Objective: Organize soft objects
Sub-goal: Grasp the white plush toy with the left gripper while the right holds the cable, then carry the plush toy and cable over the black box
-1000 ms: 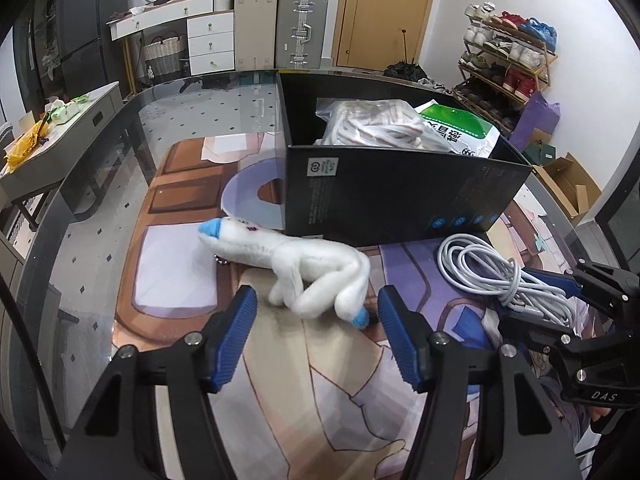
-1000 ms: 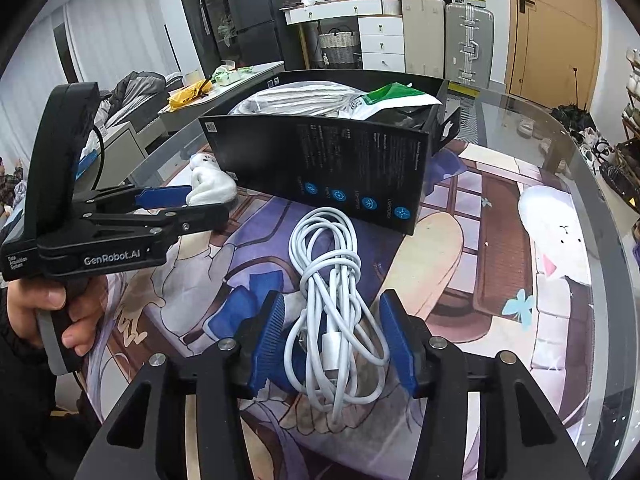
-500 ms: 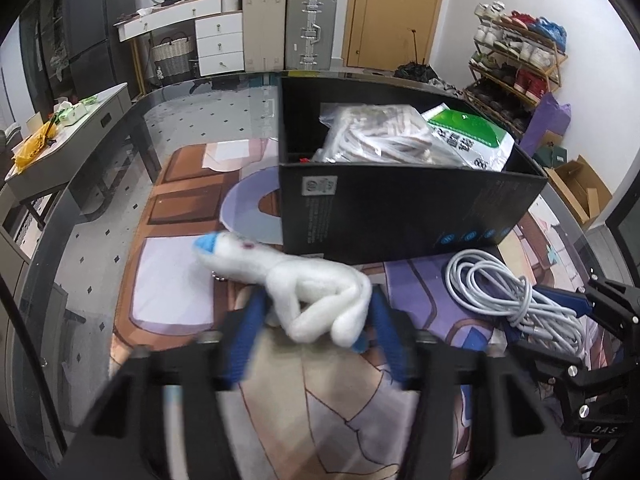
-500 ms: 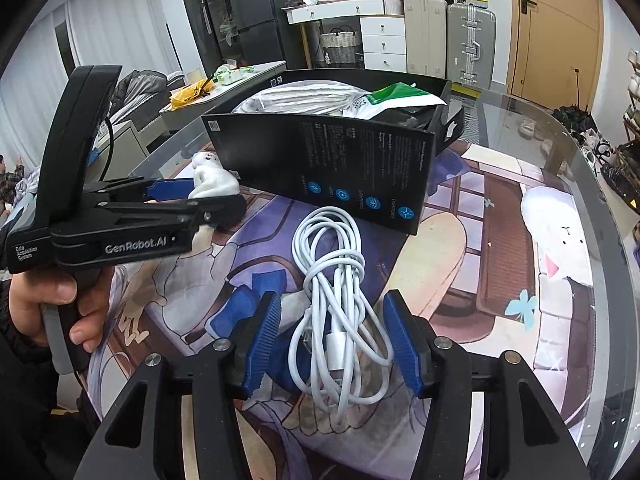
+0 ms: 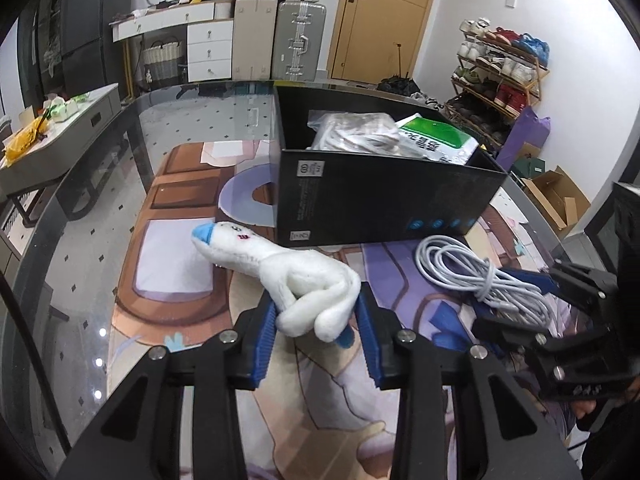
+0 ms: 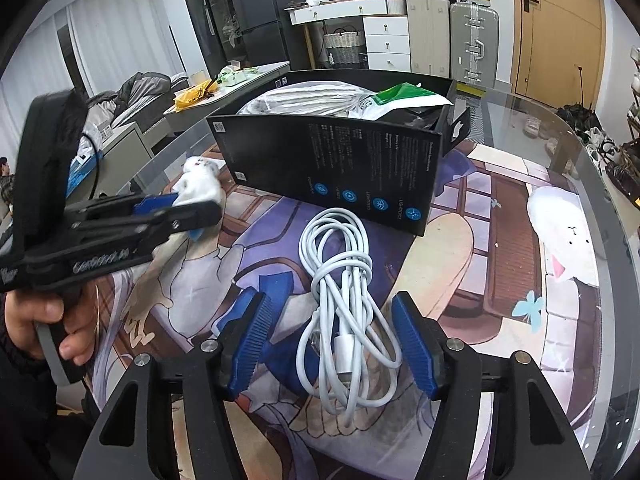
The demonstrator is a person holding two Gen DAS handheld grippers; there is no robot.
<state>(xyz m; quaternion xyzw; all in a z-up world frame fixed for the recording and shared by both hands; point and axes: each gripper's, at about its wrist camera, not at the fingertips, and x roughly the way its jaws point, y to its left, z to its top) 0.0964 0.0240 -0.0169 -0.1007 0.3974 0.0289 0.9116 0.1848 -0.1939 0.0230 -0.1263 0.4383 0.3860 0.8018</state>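
A white plush toy [image 5: 280, 276] with a blue tip lies in front of the black open box [image 5: 384, 200]. My left gripper [image 5: 316, 320] is shut on the toy's rear end and holds it slightly above the mat. The toy [image 6: 200, 186] and the left gripper [image 6: 180, 208] also show in the right wrist view. A coiled white cable [image 6: 348, 304] lies on the mat. My right gripper [image 6: 336, 344] is open, its blue pads on either side of the cable's near end. The box [image 6: 332, 168] holds a bagged white cable [image 5: 352, 132] and a green-white packet [image 5: 436, 140].
A printed mat [image 6: 500, 280] covers the glass table [image 5: 80, 240]. The black box stands close behind both objects. A low side table [image 5: 52, 136] with clutter stands to the left. Suitcases [image 5: 280, 36] and a shoe rack [image 5: 500, 76] stand behind.
My left gripper moved forward and closed on the plush toy's rear, lifting it slightly. My right gripper advanced a little around the cable and stayed open.
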